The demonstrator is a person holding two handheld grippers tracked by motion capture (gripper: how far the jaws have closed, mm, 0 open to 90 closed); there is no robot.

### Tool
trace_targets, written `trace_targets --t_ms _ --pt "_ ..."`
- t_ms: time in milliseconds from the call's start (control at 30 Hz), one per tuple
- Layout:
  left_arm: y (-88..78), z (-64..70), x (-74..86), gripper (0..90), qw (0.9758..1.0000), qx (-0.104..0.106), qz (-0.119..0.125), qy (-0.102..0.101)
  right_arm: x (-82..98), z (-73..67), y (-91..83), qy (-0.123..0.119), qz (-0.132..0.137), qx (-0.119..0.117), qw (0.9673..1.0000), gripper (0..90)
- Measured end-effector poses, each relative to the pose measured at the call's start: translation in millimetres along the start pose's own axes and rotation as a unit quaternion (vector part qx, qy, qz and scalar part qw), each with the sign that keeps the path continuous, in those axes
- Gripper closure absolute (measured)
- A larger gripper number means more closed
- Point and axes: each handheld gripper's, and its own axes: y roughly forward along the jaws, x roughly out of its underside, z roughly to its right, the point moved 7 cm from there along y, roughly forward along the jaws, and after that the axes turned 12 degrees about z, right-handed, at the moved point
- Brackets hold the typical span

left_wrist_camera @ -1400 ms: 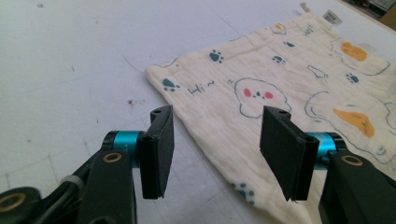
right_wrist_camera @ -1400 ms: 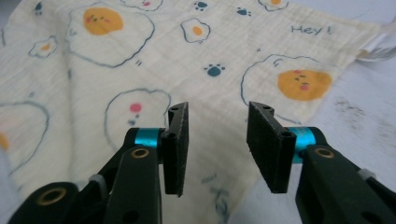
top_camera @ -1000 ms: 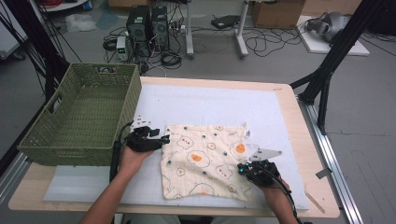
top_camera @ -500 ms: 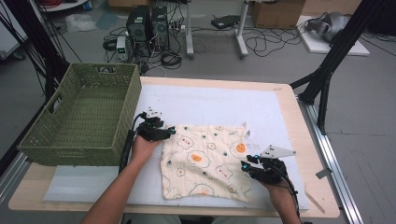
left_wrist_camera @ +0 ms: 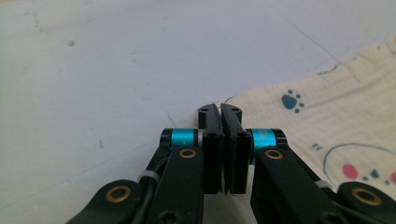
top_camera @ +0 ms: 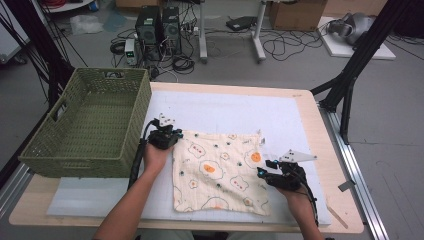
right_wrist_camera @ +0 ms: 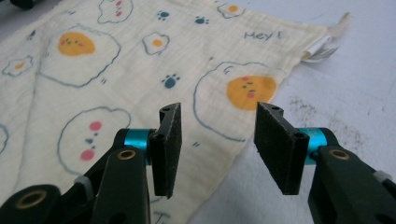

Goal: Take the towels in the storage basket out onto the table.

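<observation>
A cream cloth (top_camera: 220, 170) printed with fried eggs and paw marks lies flat on the white mat (top_camera: 225, 107). My left gripper (top_camera: 175, 137) is at its far left corner. In the left gripper view the jaws of that gripper (left_wrist_camera: 222, 109) have just been closing and now stand together, pinching the tip of the cloth's corner (left_wrist_camera: 336, 121). My right gripper (top_camera: 261, 172) sits at the cloth's right edge. Its jaws (right_wrist_camera: 218, 112) have just been opening and stand apart above the cloth (right_wrist_camera: 140, 56), with nothing pressed between the pads.
A green woven basket (top_camera: 90, 162) stands on the table's left side, close to my left hand. A white label (right_wrist_camera: 322, 46) sticks out of the cloth's far right corner. The wooden table edge (top_camera: 345, 220) runs near my right hand.
My left gripper moved right to the cloth's far left corner and its jaws came together. The right gripper stayed in place while its jaws spread apart.
</observation>
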Motion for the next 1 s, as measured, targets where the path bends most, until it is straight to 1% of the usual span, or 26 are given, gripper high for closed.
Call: trace_targets --t_ms 33,67,167,200,267,333,400,433,467,500,567,600,633,667,700,733,767,800,833,867,900,933,1000 --pt "-0.9 -0.3 0.4 87.0 1.0 0.003 -0.003 0.009 -2.3 2.7 2.9 0.002 0.002 0.004 1.0 47.2" --pt "-1.4 -0.5 0.4 87.0 0.9999 0.003 -0.003 0.011 -4.9 6.2 6.3 0.003 0.001 0.011 0.9999 45.1" --pt "-2.2 -2.1 -2.2 86.9 1.0 0.003 0.008 0.0 -13.6 16.3 21.2 -0.005 -0.01 0.03 0.9995 41.1" --pt "-2.3 -2.2 -2.3 86.9 1.0 0.004 0.008 -0.002 -17.1 19.9 27.4 -0.006 -0.014 0.036 0.9992 40.2" --pt "-2.0 -2.2 -1.1 86.9 1.0 0.006 0.003 0.001 -25.0 27.3 40.9 -0.013 -0.016 0.041 0.9989 37.7" --pt "-2.6 -2.8 -1.8 86.9 0.9999 0.008 0.005 -0.004 -31.8 34.9 54.8 -0.013 -0.024 0.042 0.9988 37.0" --pt "-3.9 -3.7 -4.0 86.9 0.9998 0.011 0.011 -0.013 -35.5 43.0 68.9 -0.022 -0.034 0.048 0.998 35.2" --pt "-4.2 -3.7 -4.7 86.9 0.9997 0.013 0.013 -0.017 -36.2 44.9 75.4 -0.024 -0.036 0.045 0.998 33.9" --pt "-4.7 -3.7 -4.7 86.9 0.9997 0.014 0.011 -0.016 -36.6 46.5 81.3 -0.028 -0.036 0.044 0.998 33.2" --pt "-5.5 -3.7 -4.8 86.9 0.9997 0.015 0.009 -0.016 -36.7 47.3 86.7 -0.024 -0.037 0.043 0.9981 32.5" --pt "-5.9 -4.0 -5.6 86.9 0.9996 0.014 0.013 -0.023 -37.1 48.0 95.5 -0.032 -0.042 0.048 0.9975 32.5" --pt "-5.7 -4.4 -5.7 86.9 0.9995 0.014 0.014 -0.026 -36.4 47.9 100.0 -0.03 -0.045 0.047 0.9974 33.0" --pt "-5.1 -4.8 -5.5 86.9 0.9995 0.012 0.014 -0.027 -34.8 48.5 103.4 -0.033 -0.051 0.048 0.997 35.7" --pt "-4.0 -4.7 -5.3 86.9 0.9993 0.012 0.015 -0.031 -32.9 49.7 105.8 -0.033 -0.056 0.051 0.9966 36.2" --pt "-3.0 -4.8 -5.0 86.9 0.9991 0.011 0.017 -0.037 -33.5 51.8 106.4 -0.027 -0.05 0.054 0.997 41.3" --pt "-2.0 -5.0 -4.9 87.0 0.9989 0.011 0.018 -0.041 -34.3 54.1 105.1 -0.023 -0.051 0.063 0.9964 52.3" --pt "-1.3 -4.8 -5.2 87.0 0.9986 0.011 0.019 -0.047 -35.3 55.8 103.9 -0.023 -0.05 0.066 0.9963 64.9" --pt "-0.6 -4.7 -5.7 87.1 0.9985 0.008 0.022 -0.05 -36.1 56.3 103.7 -0.028 -0.052 0.061 0.9964 75.3" --pt "0.1 -4.3 -6.1 87.1 0.9983 0.006 0.023 -0.053 -37.3 55.5 104.6 -0.042 -0.055 0.06 0.9958 83.1" --pt "1.8 -3.1 -6.9 87.2 0.9982 0.009 0.013 -0.058 -38.6 54.8 105.9 -0.058 -0.06 0.07 0.994 84.2" --pt "3.1 -1.5 -9.8 87.1 0.9986 0.011 0.011 -0.052 -40.4 56.0 107.5 -0.073 -0.062 0.086 0.9917 84.4" --pt "3.8 -0.6 -14.5 87.1 0.9986 0.009 0.023 -0.046 -42.2 58.0 108.8 -0.079 -0.059 0.098 0.9904 84.4" --pt "7.4 -0.4 -18.8 87.1 0.9991 0.006 0.02 -0.038 -45.9 63.5 109.8 -0.078 -0.044 0.129 0.9876 84.1"
